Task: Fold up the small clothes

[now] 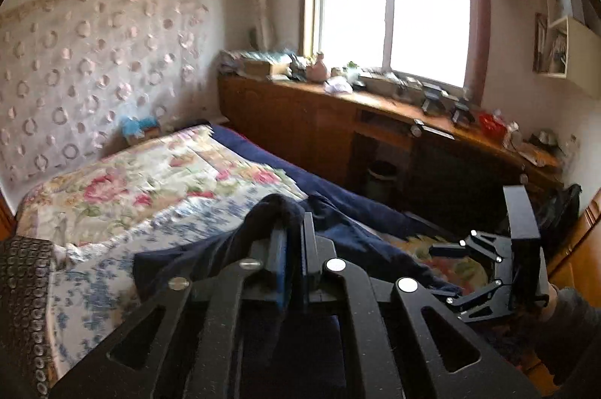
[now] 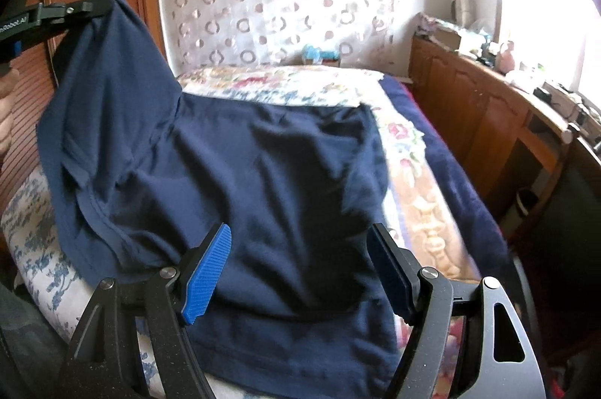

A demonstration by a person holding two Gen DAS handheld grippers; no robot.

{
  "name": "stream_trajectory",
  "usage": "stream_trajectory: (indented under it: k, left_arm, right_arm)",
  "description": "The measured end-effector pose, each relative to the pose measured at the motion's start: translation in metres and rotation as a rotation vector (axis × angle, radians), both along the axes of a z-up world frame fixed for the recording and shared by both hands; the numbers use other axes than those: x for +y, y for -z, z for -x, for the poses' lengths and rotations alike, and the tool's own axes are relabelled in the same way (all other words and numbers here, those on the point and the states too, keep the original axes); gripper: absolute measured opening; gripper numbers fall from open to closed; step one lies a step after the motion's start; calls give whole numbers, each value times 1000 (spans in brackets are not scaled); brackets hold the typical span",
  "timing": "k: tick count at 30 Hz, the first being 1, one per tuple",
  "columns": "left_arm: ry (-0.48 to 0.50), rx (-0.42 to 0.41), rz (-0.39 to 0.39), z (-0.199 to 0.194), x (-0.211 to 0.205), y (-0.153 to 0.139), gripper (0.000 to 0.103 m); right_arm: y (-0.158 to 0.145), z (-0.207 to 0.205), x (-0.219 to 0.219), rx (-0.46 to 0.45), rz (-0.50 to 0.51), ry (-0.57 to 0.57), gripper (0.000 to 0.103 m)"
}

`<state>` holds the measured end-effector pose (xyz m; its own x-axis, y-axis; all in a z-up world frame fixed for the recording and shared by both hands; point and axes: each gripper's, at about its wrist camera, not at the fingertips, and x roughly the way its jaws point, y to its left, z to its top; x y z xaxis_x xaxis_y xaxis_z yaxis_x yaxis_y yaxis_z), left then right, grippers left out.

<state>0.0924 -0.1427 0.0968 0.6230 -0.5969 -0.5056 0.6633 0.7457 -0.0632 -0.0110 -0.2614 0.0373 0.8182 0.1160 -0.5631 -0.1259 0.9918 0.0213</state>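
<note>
A navy blue garment (image 2: 263, 166) lies spread on the floral bedspread (image 2: 409, 181). My left gripper (image 1: 291, 230) is shut on one edge of the garment (image 1: 278, 207) and holds it lifted above the bed; it also shows in the right wrist view (image 2: 90, 6) at the upper left, with cloth hanging from it. My right gripper (image 2: 300, 271) is open, its blue-padded fingers (image 2: 206, 271) standing either side of the garment's near part, just above the cloth. The right gripper also shows in the left wrist view (image 1: 499, 256) at the lower right.
The bed (image 1: 150, 181) runs toward a curtained wall (image 1: 94, 61). A long wooden cabinet (image 1: 319, 121) with clutter on top runs under the window (image 1: 390, 4) on the right. A wooden slatted door (image 2: 26, 121) stands at the left. A dark blanket (image 2: 450, 166) lines the bed's right edge.
</note>
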Motion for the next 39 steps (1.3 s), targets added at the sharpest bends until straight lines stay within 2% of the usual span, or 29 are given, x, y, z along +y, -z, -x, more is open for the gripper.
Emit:
stream_trajectory:
  k: [1, 2, 3, 5, 7, 9, 11, 16, 20, 25, 32, 39]
  left_arm:
    - [15, 29, -10, -2, -5, 4, 9]
    - [33, 53, 0, -3, -6, 7, 16]
    - [51, 69, 8, -2, -6, 11, 31]
    - [55, 66, 11, 2, -5, 16, 49]
    - [37, 56, -3, 7, 1, 20, 55]
    - [20, 58, -10, 9, 5, 24, 68]
    - [-1, 54, -12, 10, 12, 28, 73]
    - [-89, 47, -12, 9, 46, 42, 75]
    - [-143, 75, 2, 7, 70, 57, 75]
    - [-217, 94, -18, 6, 89, 81, 75]
    - [-261, 108, -14, 7, 105, 99, 75]
    - [-264, 116, -22, 7, 107, 106, 75]
  right_arm:
    - [-1, 2, 0, -5, 0, 4, 76]
    - [-2, 4, -2, -9, 2, 9, 76]
    - [-2, 5, -2, -12, 3, 12, 76]
    - [-1, 6, -4, -10, 1, 14, 76]
    - [1, 5, -5, -7, 1, 14, 76]
    - [2, 2, -4, -2, 0, 10, 76]
    - [1, -1, -2, -3, -3, 4, 76]
    - [-2, -16, 5, -7, 1, -30, 76]
    - [-4, -32, 15, -3, -5, -70, 76]
    - [-4, -63, 28, 17, -16, -122, 76]
    - [3, -108, 30, 92, 5, -157, 76]
    - [6, -120, 38, 150, 23, -201, 76]
